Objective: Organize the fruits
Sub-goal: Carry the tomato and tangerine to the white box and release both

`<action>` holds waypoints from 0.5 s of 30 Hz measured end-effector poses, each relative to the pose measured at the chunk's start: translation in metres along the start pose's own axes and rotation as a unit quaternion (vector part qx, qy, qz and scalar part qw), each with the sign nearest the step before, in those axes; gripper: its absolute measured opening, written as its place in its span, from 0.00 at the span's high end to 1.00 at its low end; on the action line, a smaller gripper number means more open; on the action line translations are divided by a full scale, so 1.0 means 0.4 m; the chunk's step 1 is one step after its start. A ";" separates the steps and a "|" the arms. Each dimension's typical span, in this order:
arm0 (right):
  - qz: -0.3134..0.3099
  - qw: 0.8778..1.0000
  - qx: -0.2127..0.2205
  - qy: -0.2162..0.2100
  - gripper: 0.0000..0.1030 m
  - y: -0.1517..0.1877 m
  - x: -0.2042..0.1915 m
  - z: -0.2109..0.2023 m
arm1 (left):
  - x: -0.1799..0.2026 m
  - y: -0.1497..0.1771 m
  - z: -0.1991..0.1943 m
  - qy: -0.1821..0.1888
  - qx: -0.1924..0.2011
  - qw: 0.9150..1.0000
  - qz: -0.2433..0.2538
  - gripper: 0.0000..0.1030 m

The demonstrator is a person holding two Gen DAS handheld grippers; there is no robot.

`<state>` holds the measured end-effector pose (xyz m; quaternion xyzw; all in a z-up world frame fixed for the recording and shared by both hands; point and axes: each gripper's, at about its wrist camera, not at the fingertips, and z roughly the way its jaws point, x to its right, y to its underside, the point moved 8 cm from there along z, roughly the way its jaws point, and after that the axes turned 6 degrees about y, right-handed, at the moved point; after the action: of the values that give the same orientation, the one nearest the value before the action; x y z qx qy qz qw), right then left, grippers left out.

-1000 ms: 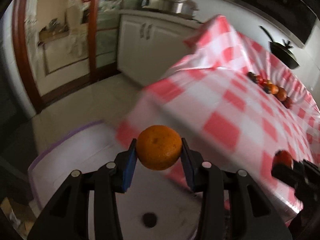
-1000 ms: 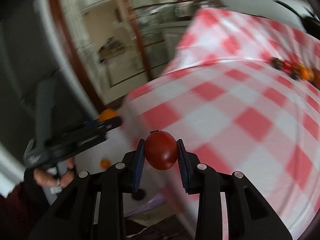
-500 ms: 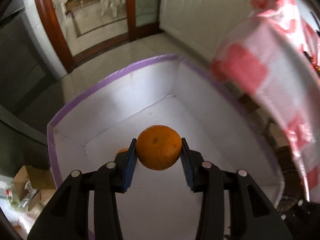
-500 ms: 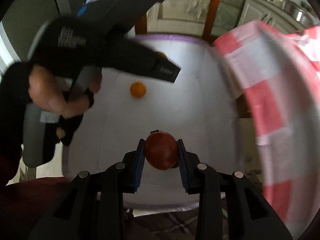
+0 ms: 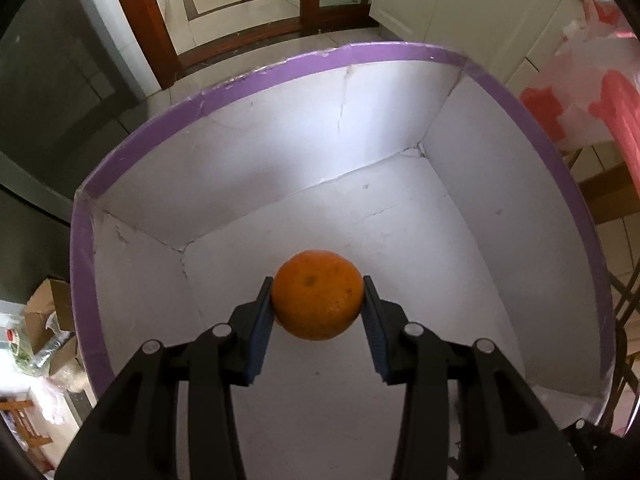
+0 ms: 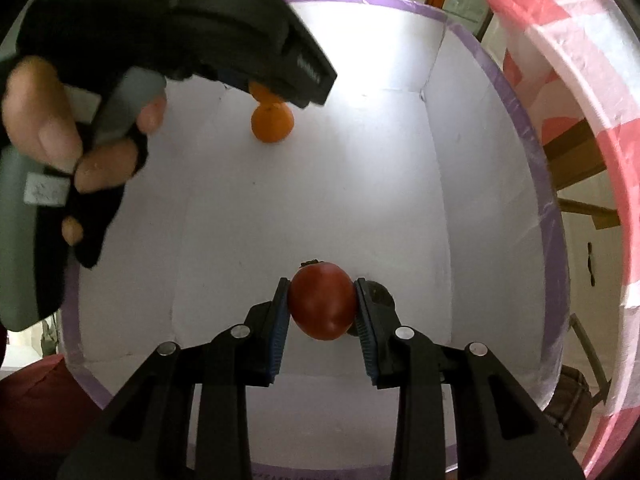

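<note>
Pale glossy floor tiles (image 5: 248, 4) fill the top of the left wrist view, reflecting daylight. A dark wooden door frame (image 5: 148, 24) stands at upper left, with white cabinets (image 5: 460, 4) at upper right. A grey wall (image 5: 48, 92) runs down the left edge. Cardboard boxes (image 5: 44, 312) and what may be plastic bags sit at lower left. A red-and-white checked cloth (image 6: 580, 92) hangs at the right of the right wrist view.

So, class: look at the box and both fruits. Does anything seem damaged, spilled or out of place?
Only the white box shows wear: cracks run down its far wall and along its floor seams. Nothing is spilled. The orange and the tomato each sit squarely in a hand-held gripper.
</note>
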<state>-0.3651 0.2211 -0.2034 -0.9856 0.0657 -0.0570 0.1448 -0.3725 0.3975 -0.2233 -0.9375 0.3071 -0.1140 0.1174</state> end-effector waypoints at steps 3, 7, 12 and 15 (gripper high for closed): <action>0.008 1.000 0.006 0.001 0.66 0.005 0.014 -0.013 | 0.010 0.003 -0.008 -0.002 0.001 1.000 0.000 0.57; 0.018 1.000 0.023 -0.003 0.35 0.006 0.019 -0.040 | -0.001 -0.006 -0.014 -0.009 0.015 1.000 -0.006 0.23; 0.001 0.999 0.052 0.002 0.29 0.009 0.018 -0.111 | -0.009 -0.028 -0.048 -0.003 0.026 0.999 -0.030 0.21; -0.001 0.995 0.098 -0.009 0.28 -0.001 0.028 -0.214 | 0.003 -0.071 -0.134 -0.019 0.079 0.996 -0.030 0.21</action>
<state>-0.3654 0.1960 -0.1207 -0.9673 0.0578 -0.0546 0.2410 -0.3713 0.4110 -0.1641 -0.9363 0.2664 -0.1231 0.1932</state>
